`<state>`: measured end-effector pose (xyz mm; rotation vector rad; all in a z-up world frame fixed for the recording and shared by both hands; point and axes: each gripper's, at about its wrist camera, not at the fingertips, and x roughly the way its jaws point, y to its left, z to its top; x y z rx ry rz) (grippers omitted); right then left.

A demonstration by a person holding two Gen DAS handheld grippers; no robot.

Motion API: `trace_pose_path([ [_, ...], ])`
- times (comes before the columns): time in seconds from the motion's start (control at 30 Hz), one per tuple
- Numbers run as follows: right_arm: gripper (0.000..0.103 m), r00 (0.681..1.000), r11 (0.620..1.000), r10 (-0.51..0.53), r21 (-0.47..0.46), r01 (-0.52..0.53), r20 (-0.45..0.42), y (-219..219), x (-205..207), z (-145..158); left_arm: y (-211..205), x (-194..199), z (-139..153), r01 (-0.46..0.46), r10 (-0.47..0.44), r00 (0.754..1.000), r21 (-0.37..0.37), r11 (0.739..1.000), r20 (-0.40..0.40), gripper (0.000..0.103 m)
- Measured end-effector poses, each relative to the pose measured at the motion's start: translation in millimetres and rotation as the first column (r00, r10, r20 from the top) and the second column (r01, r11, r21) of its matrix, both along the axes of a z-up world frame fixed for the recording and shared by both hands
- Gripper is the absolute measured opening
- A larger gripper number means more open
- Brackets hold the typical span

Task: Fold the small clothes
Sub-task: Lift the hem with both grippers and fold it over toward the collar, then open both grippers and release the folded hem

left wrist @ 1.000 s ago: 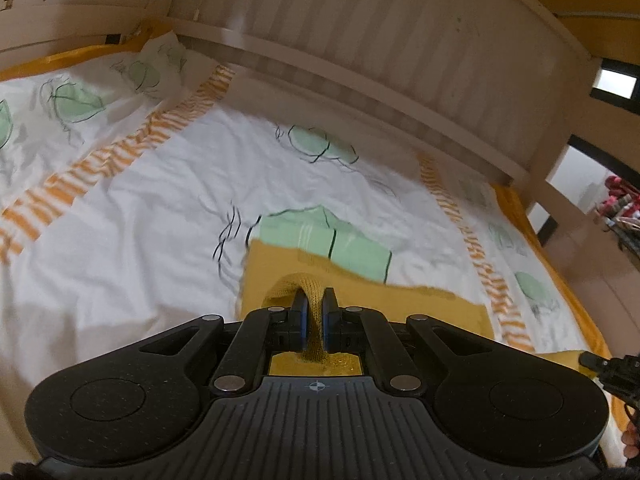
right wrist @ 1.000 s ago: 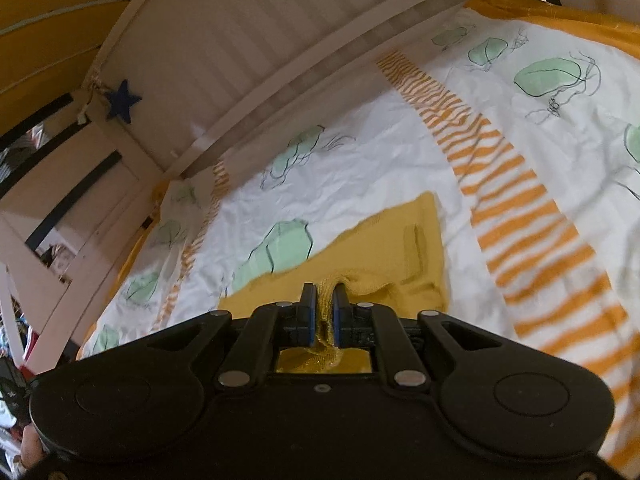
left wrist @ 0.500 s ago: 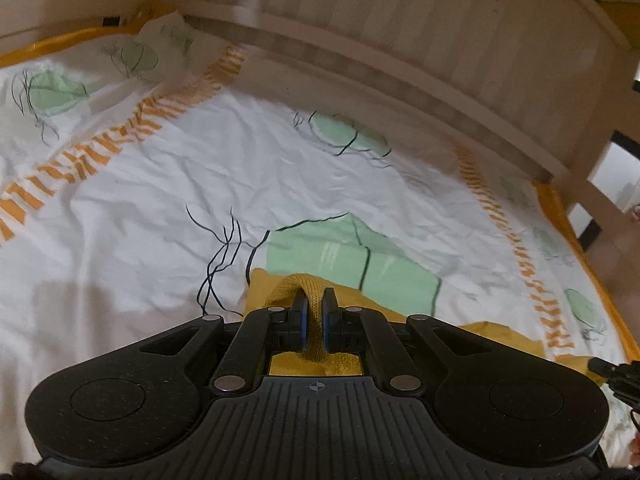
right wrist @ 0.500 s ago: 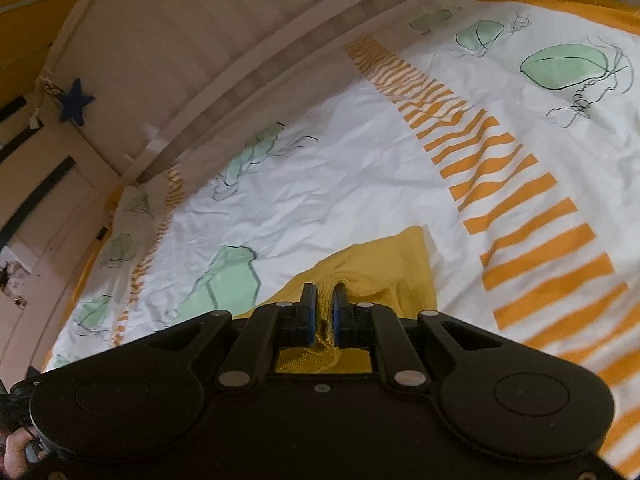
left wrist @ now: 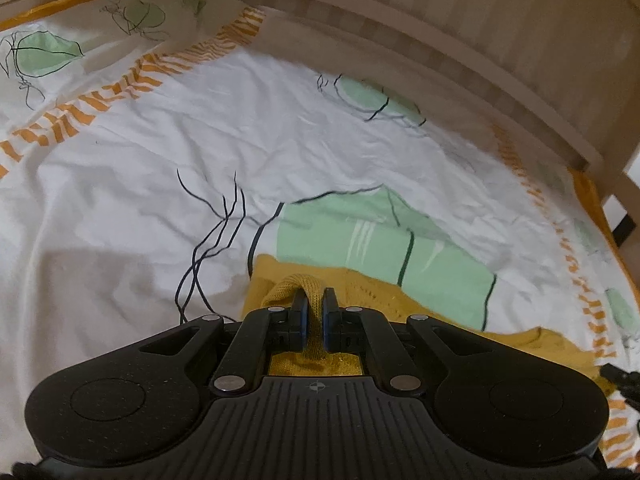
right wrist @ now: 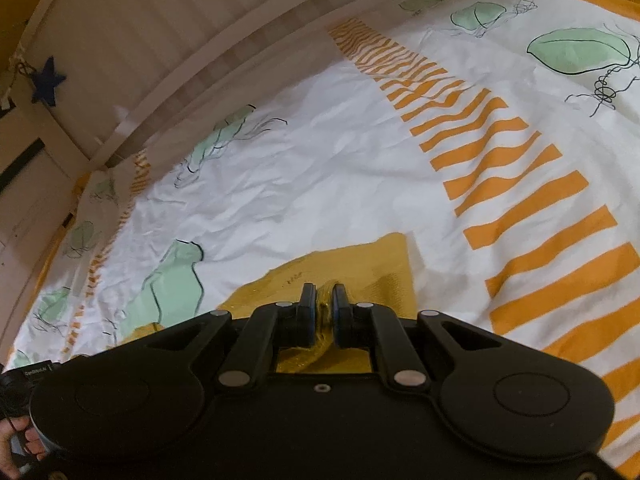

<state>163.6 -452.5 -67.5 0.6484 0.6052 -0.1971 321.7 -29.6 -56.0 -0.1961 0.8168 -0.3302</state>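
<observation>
Between the blue-padded fingers of the left gripper (left wrist: 314, 300) a bunched fold of the mustard-yellow knit garment (left wrist: 376, 300) is pinched, the jaws closed tight on it. The right gripper (right wrist: 323, 296) is likewise clamped on another gathered edge of the same garment (right wrist: 360, 264). From both grips the yellow knit spreads forward a short way, lying on the white bedsheet (left wrist: 120, 184) printed with green leaf shapes and orange stripes. Beyond the sheet stands a pale wooden slatted bed rail (right wrist: 168, 60). A small dark blue star (right wrist: 48, 80), apparently hung from the frame, sits at the far left.
</observation>
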Motion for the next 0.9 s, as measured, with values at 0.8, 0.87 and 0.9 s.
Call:
trace_pose_path([
  [0.8,0.035,0.999,0.999,-0.036,-0.015,0.036,0.009,-6.4,1.7,-9.4,-7.8,9.8,-9.2,-0.011,0.015,0.999,0.097,0.995,-0.049,0.020],
  [0.87,0.053,0.998,0.998,-0.056,-0.030,0.056,0.020,-8.5,-0.6,-6.4,-5.1,10.9,-3.7,-0.025,0.029,0.999,0.104,0.994,-0.028,0.020],
  [0.9,0.055,0.998,0.997,-0.062,-0.042,0.063,0.028,-9.3,-1.9,-4.2,-3.6,11.3,-0.2,-0.035,0.036,0.999,0.108,0.994,-0.015,0.021],
])
